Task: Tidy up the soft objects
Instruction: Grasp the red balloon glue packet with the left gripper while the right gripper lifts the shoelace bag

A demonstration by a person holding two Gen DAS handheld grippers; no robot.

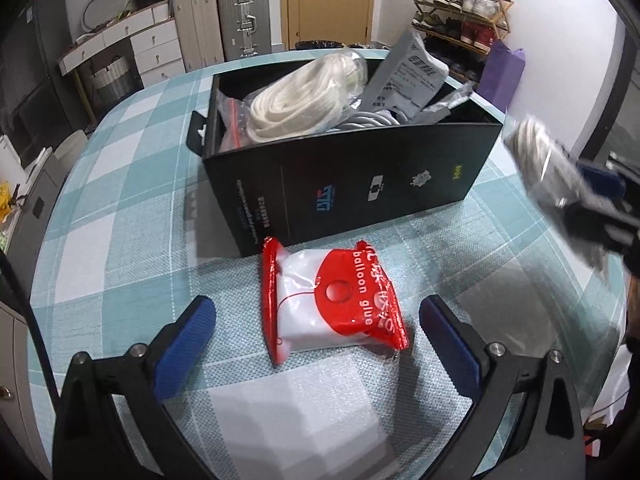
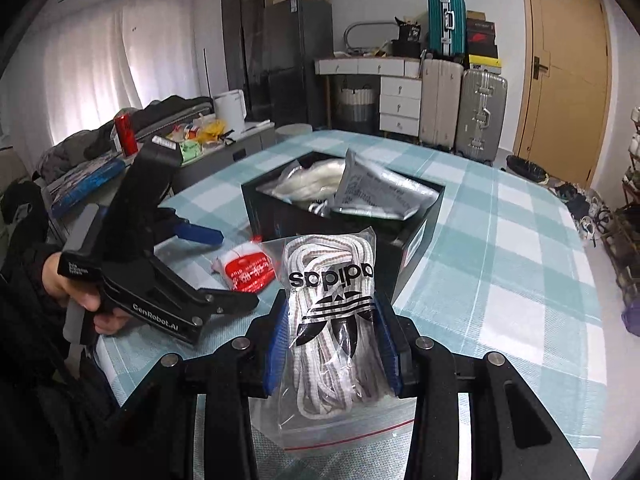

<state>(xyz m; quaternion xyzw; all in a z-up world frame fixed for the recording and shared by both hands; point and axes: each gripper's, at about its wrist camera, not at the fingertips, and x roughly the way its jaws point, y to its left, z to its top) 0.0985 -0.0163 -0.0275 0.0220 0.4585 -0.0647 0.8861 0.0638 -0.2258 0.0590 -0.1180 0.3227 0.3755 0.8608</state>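
My right gripper (image 2: 330,340) is shut on a clear bag of white-and-grey laces (image 2: 330,320) with a black adidas logo, lifted off the checked tablecloth; the same laces bag (image 1: 548,164) shows blurred at the right of the left wrist view. A red-and-white balloon glue packet (image 1: 332,304) lies flat on the cloth between the wide-apart blue pads of my left gripper (image 1: 316,320), which is open and touches nothing. Behind it stands an open black box (image 1: 360,184) holding a bag of white rope (image 1: 296,100) and a grey pouch (image 1: 408,76). The box (image 2: 420,240) lies ahead of my right gripper.
The round table carries a teal-and-white checked cloth (image 1: 120,216). A person's hand (image 2: 68,284) holds the left gripper's handle. Suitcases (image 2: 460,108), a white drawer unit (image 2: 400,104), a door and a shoe rack (image 1: 460,8) stand around the room beyond the table edge.
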